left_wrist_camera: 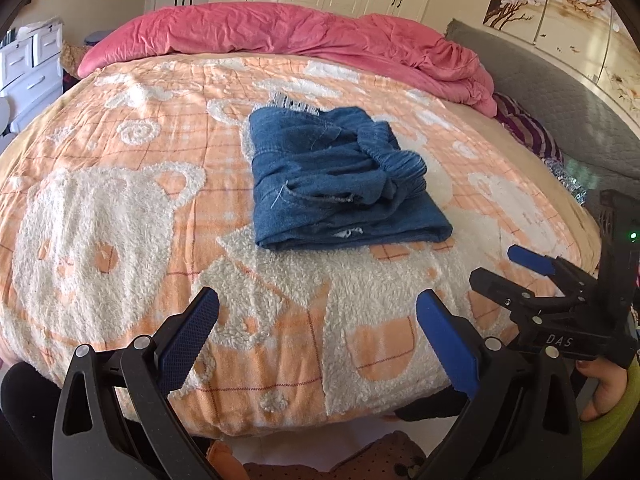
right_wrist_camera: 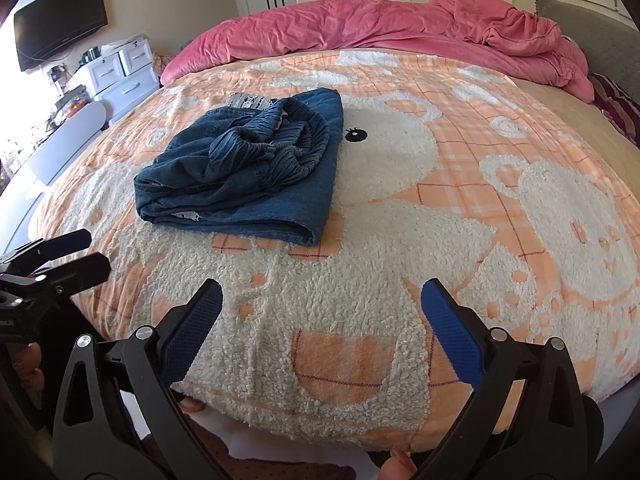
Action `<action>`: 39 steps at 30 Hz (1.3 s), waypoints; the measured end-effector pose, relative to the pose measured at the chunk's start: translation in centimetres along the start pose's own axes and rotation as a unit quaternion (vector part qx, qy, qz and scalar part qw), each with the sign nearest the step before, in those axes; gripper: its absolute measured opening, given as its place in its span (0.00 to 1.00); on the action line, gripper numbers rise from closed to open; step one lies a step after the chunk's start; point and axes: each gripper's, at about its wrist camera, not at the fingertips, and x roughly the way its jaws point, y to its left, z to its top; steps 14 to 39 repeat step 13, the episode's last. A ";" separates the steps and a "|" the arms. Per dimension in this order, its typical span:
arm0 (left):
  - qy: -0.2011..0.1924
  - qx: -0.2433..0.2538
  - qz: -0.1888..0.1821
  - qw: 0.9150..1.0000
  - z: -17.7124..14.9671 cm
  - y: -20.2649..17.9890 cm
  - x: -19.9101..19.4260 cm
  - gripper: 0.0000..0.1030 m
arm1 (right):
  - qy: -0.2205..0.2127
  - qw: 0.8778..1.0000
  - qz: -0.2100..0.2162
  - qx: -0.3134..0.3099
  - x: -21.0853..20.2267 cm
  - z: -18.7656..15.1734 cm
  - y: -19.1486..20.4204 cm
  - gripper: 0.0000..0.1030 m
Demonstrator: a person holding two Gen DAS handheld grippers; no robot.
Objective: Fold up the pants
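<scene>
- Evidently the folding looks close to done: the pants [left_wrist_camera: 340, 176] lie as a compact blue bundle on the blanket [left_wrist_camera: 120, 240], well ahead of both grippers and touching neither; from the left gripper [left_wrist_camera: 316, 340] they sit ahead and slightly to the right; from the right gripper [right_wrist_camera: 320, 320] they sit ahead and off to the left.
- Left gripper: fingers spread wide, nothing between them, over the near edge of the bed; the right gripper shows at its far right, jaws apart too.
- Right gripper: fingers likewise wide apart and empty; the left gripper [right_wrist_camera: 76, 256] shows at its far left.
- Bundle itself: the bottom layer lies flat with a clean folded edge nearest the grippers; the gathered waistband [right_wrist_camera: 276, 140] is bunched and rumpled on top, so the stack is lumpy rather than square; a bit of patterned cloth [left_wrist_camera: 292, 103] peeps out at the far side, whether lining or a separate thing I cannot tell.
- Step in hand, as I judge it: the pause after the last fold, grippers clear of the cloth.
- Next move, if any: reach forward, pinch the ruffled waistband and lay it flat, or press the top layer down; a low grip on one layer only, lest the whole stack drag across the fleecy blanket and come undone.
</scene>
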 end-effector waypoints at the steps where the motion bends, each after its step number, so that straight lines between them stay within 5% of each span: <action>1: -0.005 -0.003 -0.006 1.000 0.1 0.2 -0.2 0.96 | 0.001 1.000 0.000 0.002 0.0 0.0 -0.2 0.91; 4: -0.019 -0.013 -0.009 1.000 0.7 0.9 -0.8 0.96 | -0.001 1.000 0.004 0.020 -0.3 0.5 -1.3 0.91; 8: 0.006 -0.047 0.055 0.997 3.3 4.8 0.6 0.96 | -0.015 0.998 -0.008 0.063 -1.2 2.1 -5.7 0.91; 13: 0.020 -0.087 0.166 0.982 7.7 14.3 3.7 0.96 | -0.025 0.983 -0.116 0.137 -1.2 5.9 -18.5 0.91; 39: 0.020 -0.087 0.166 0.982 7.7 14.3 3.7 0.96 | -0.025 0.983 -0.116 0.137 -1.2 5.9 -18.5 0.91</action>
